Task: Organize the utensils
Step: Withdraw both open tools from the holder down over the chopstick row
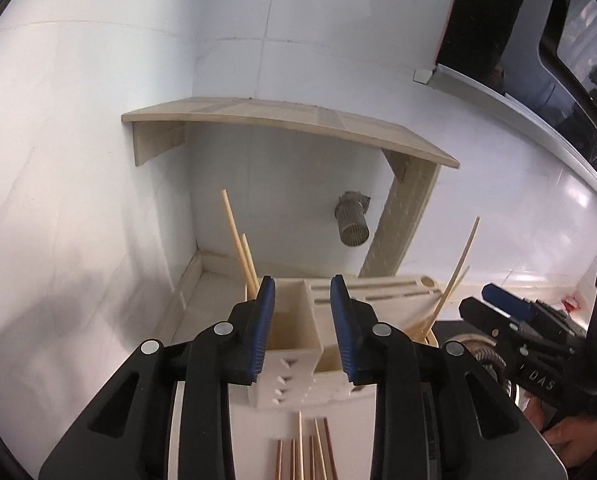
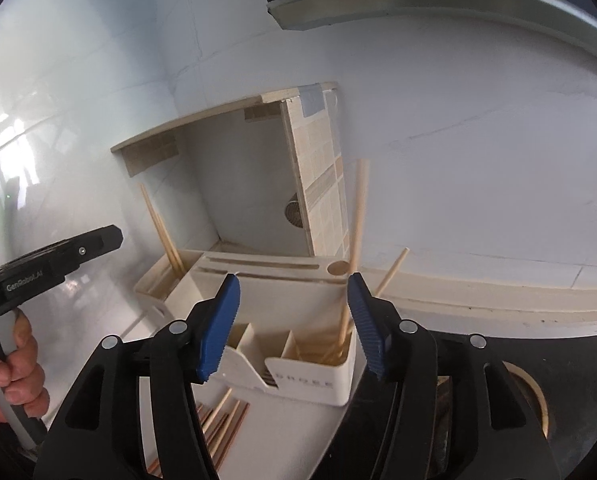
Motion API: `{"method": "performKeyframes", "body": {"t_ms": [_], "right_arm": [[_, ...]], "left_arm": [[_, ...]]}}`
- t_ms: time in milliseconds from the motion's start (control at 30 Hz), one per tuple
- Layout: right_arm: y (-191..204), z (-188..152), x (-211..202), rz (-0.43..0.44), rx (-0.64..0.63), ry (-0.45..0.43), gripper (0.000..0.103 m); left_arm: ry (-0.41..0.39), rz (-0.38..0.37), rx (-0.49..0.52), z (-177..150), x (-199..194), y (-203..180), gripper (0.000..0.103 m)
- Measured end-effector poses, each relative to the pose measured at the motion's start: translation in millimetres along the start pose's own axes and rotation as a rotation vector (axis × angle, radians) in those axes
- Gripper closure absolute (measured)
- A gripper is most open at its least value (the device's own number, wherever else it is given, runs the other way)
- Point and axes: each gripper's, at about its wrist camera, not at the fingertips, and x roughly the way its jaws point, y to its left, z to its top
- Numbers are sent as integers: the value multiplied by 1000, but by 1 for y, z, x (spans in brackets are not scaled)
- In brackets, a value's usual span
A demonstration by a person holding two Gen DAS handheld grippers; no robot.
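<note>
A cream utensil holder (image 1: 294, 376) (image 2: 318, 380) with several compartments stands on the white counter. Pale chopsticks (image 1: 238, 240) (image 2: 160, 224) lean upright in its left compartment, and more chopsticks (image 1: 458, 264) (image 2: 356, 216) stand in its right one. Loose wooden and copper-toned chopsticks (image 1: 310, 452) (image 2: 222, 420) lie on the counter in front of the holder. My left gripper (image 1: 302, 284) hovers above the holder's left half, open, with nothing between its blue pads. My right gripper (image 2: 293, 280) hovers over the right half, open wider and empty. Each gripper also shows in the other's view: the right gripper (image 1: 486, 300) and the left gripper (image 2: 110, 236).
A tiled corner shelf (image 1: 290, 116) (image 2: 218, 108) juts from the white walls behind the holder, with a metal strainer fitting (image 1: 352, 224) under it. A dark stove top (image 2: 498, 340) lies to the right. A person's hand (image 2: 14, 376) grips the left tool's handle.
</note>
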Motion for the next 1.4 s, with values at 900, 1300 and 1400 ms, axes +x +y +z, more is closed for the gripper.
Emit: {"method": "performKeyframes", "body": {"t_ms": [900, 1300, 1400], "right_arm": [[57, -47, -14, 26, -55, 276, 30], [61, -84, 14, -15, 6, 482, 30], [62, -92, 22, -18, 13, 525, 30]], "left_arm": [[227, 19, -5, -74, -43, 38, 58], [410, 7, -1, -122, -28, 47, 59], [442, 6, -2, -131, -23, 49, 59]]}}
